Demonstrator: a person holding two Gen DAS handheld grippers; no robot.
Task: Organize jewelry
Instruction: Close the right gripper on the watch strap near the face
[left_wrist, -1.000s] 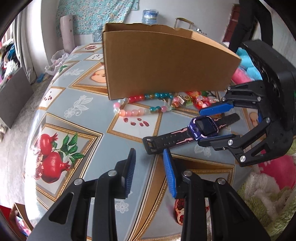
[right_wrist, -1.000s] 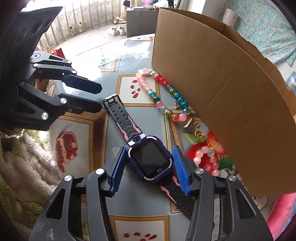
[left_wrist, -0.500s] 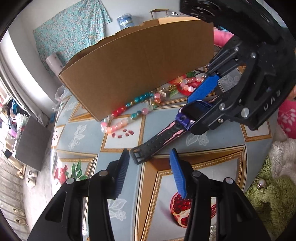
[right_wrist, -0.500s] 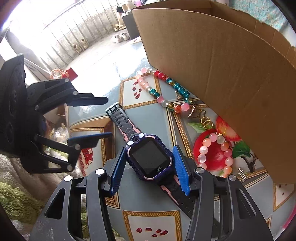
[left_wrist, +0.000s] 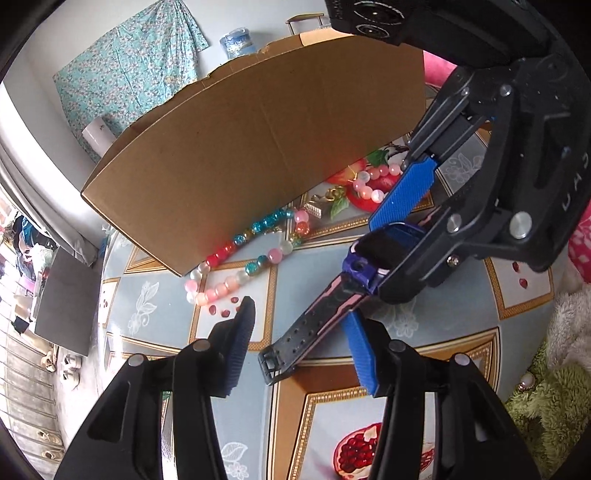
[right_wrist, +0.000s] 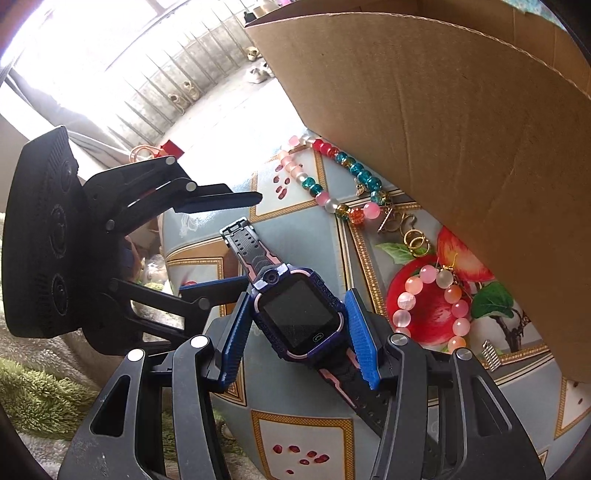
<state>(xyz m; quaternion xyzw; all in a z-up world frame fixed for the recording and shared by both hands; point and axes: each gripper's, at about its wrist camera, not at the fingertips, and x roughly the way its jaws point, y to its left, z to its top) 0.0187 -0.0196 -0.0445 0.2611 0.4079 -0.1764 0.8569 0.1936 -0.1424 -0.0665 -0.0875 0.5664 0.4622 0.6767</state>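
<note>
grippers meet over the table (left_wrist: 424, 325) from opposite sides, both angled steeply down. right gripper (right_wrist: 301, 330) has its blue pads pressed against the two sides of the purple smartwatch (right_wrist: 301, 314) case, screen facing up; one strap runs forward from the case, the other back under the gripper. in the left wrist view the right gripper (left_wrist: 391, 243) reaches in from the upper right, with white letters on its black body, only partly readable, something like "uad". left gripper (left_wrist: 303, 343) has its jaws opening, standing about halfway apart; the buckle end of the watch strap lies between its fingers, and whether the blue pad on the right touches the strap i cannot tell.

cardboard box (left_wrist: 258, 147) stands on the table just behind the jewelry; its inside is hidden from both cameras. along its foot lies a beaded necklace (left_wrist: 251, 254) of pink, white, red and teal beads, touching or nearly touching the wall. next to it are small gold rings (right_wrist: 417, 240) and a pink bead bracelet (right_wrist: 436, 306), lying on a printed apple of the tablecloth.
</note>
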